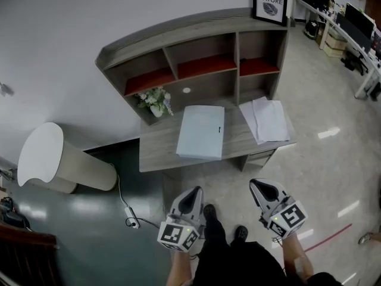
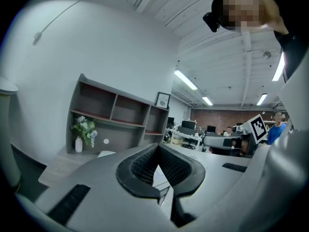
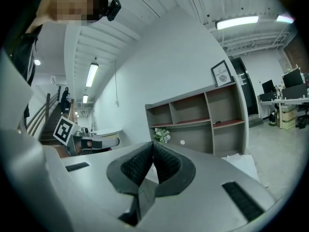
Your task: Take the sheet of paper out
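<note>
Where grained desk ends, paper lies — flat, white.

1. A pale blue folder lies flat and closed, slightly skewed, at the middle of the bench.
2. Loose white sheets lie unevenly stacked at the bench's right end.

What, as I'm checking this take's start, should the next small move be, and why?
Probably bring the left gripper and right gripper forward to the desk: both are shut, empty and short of it, and the closed light-blue folder lies untouched at its middle.
</note>
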A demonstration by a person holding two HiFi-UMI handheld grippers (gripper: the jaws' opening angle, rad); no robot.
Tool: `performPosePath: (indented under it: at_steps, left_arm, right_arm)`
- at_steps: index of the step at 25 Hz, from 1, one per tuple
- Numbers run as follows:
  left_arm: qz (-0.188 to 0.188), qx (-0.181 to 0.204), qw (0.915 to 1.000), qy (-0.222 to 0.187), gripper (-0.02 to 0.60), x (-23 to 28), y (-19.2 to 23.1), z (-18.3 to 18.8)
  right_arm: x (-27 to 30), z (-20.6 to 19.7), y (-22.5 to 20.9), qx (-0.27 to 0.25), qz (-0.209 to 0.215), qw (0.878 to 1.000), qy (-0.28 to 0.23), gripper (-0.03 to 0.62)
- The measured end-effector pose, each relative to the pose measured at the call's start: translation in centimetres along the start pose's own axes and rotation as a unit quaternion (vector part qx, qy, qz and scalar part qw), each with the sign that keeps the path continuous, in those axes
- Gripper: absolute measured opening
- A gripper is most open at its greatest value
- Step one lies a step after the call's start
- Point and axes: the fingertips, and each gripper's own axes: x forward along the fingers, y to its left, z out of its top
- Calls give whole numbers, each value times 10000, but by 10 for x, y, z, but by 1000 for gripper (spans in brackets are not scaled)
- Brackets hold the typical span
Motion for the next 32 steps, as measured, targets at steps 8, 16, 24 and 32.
performPosePath:
  at_steps: [8, 16, 24, 32]
  left_arm:
    - [-441, 105, 9989, 92, 14, 46, 65, 17]
    - [-1024, 434, 9929, 412, 14, 92, 111, 11]
    - [-1412, 778, 9837, 792, 14, 123, 132, -17]
    - [-1548, 950, 9753, 1258, 14, 150, 134, -58]
  right_arm:
    - [71, 22, -14, -99, -377, 9992, 3, 12]
    - [122, 24, -27, -39, -946, 9955, 56, 12]
    - [143, 12, -31, 118, -1342, 9907, 179, 12]
    - [151, -2, -47, 260, -1392, 9893, 361, 12]
